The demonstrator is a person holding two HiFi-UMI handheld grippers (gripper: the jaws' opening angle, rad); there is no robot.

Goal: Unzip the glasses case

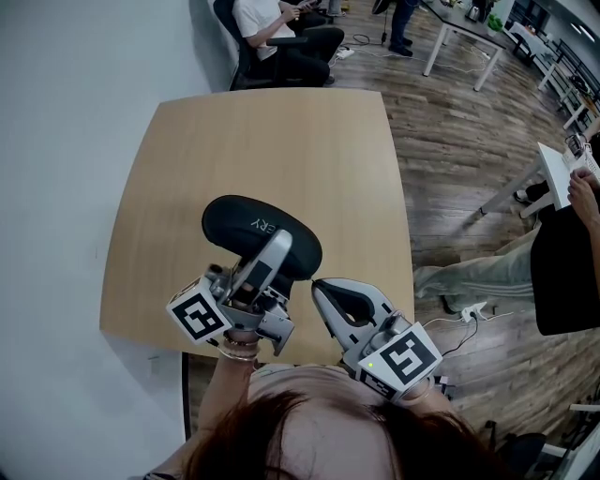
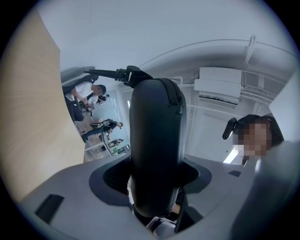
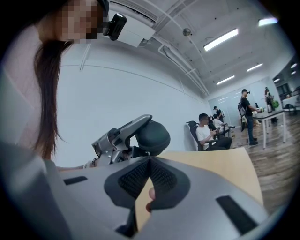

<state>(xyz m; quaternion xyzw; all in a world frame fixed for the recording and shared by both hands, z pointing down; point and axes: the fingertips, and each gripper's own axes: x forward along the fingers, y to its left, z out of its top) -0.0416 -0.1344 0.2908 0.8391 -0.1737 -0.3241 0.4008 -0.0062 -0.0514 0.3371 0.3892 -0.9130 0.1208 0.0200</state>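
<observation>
Wooden table bare across upper frame, glasses case in left gripper blocking lower centre, right gripper just beside, lower right, wall along left, seated person beyond top edge, open floor right.

Case partly behind left hand-held gripper

Light wooden table, rounded corners, beside pale wall, on dark plank floor.
</observation>
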